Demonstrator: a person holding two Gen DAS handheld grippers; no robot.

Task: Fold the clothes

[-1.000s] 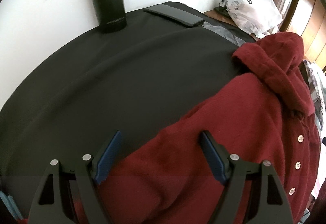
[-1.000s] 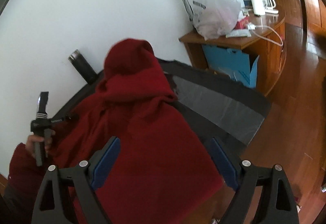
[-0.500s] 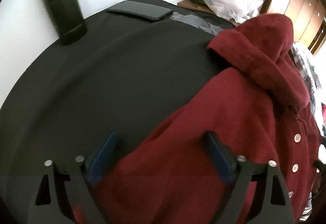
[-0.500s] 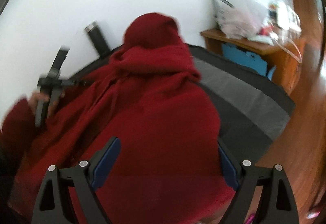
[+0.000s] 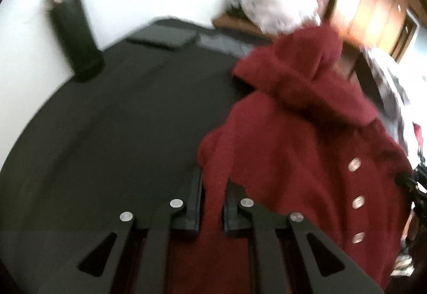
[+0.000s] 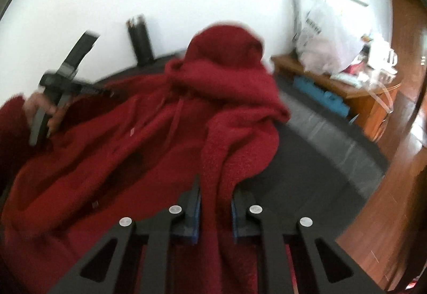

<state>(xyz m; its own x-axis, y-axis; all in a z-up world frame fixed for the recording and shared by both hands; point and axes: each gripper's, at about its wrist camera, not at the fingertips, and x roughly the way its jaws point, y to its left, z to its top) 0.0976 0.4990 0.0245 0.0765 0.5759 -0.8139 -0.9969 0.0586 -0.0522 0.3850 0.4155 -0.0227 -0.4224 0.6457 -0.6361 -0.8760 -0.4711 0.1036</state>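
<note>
Left gripper [image 5: 212,203] pinched on a ridge of the red hooded cardigan [image 5: 307,139]; right gripper [image 6: 214,210] closing on another bunched fold of the same cloth, pads already pressing it. Spread over the black table [image 5: 106,133], hood raised toward the wall. Likely soft, thick, fleecy, limp and fairly heavy; sure to sag between grips. Best taken at the shoulders or the hem corners. One garment, three buttons [image 5: 358,203] showing, one dark flask [image 5: 74,35], two grippers.

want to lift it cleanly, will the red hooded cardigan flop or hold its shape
Probably floppy: the red hooded cardigan bunches into a ridge between the right gripper fingers. Its thick fleecy pile suggests little slip. The hood will likely sag.
</note>
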